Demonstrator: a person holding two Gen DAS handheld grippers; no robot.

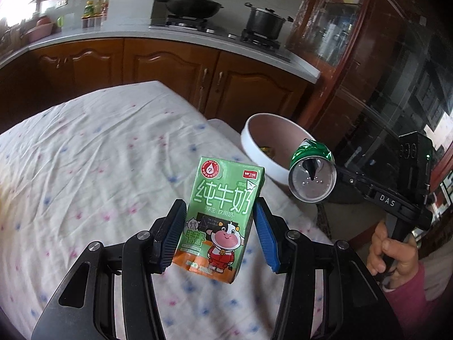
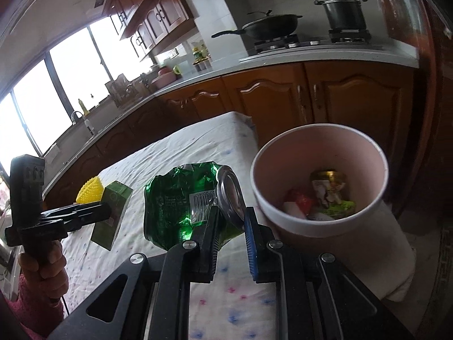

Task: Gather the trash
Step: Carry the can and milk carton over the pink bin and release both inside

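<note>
My left gripper [image 1: 218,215] is shut on a green milk carton [image 1: 220,212] and holds it upright above the table. The carton also shows in the right wrist view [image 2: 111,215]. My right gripper [image 2: 230,221] is shut on a crushed green can [image 2: 187,198], held in the air beside the pink bin [image 2: 320,226], left of its rim. In the left wrist view the can [image 1: 311,178] hangs in front of the bin [image 1: 254,147]. The bin holds several pieces of trash [image 2: 322,198].
The table has a white flowered cloth [image 1: 99,155]. A yellow spiky ball [image 2: 89,189] lies on it behind the carton. Wooden cabinets and a counter with a wok [image 1: 192,5] and a pot [image 1: 264,21] stand behind. A dark cabinet [image 1: 368,70] is at the right.
</note>
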